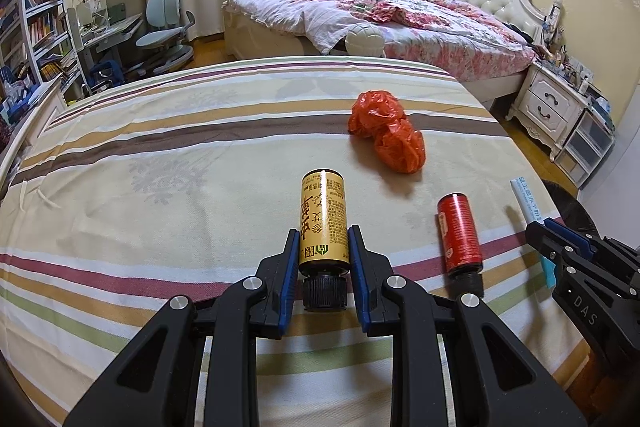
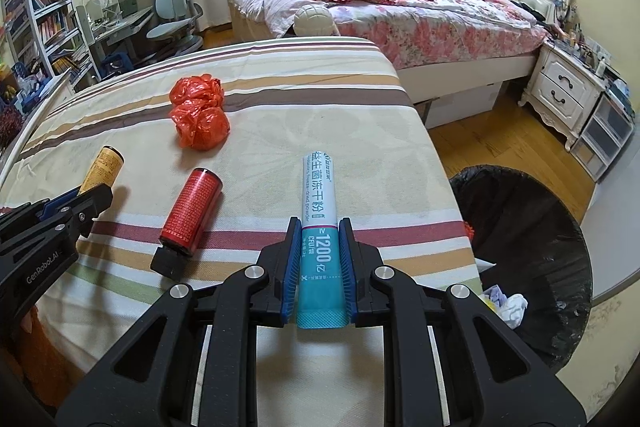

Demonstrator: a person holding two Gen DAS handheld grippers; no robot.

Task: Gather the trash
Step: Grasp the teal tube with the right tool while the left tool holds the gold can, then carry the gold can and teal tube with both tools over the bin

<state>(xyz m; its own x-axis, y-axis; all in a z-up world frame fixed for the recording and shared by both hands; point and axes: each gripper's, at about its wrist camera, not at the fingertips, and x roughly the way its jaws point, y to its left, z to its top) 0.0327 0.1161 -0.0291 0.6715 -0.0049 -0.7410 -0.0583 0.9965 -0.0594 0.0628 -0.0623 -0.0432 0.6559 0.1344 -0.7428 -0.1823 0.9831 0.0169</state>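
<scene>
Between held tubes, red bottle [image 2: 192, 211]

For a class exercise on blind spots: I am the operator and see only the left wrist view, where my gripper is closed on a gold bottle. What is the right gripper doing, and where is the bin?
Observer: The right gripper is shut on a white and teal sachet lying lengthwise between its pads.
Operator: And the bin?
Observer: A bin with a black liner stands on the floor to the right of the striped bed.
Operator: Is it empty?
Observer: No, crumpled white paper lies inside it.
Operator: What is left to collect?
Observer: The red bottle and the orange plastic bag lie loose on the bed.
</scene>
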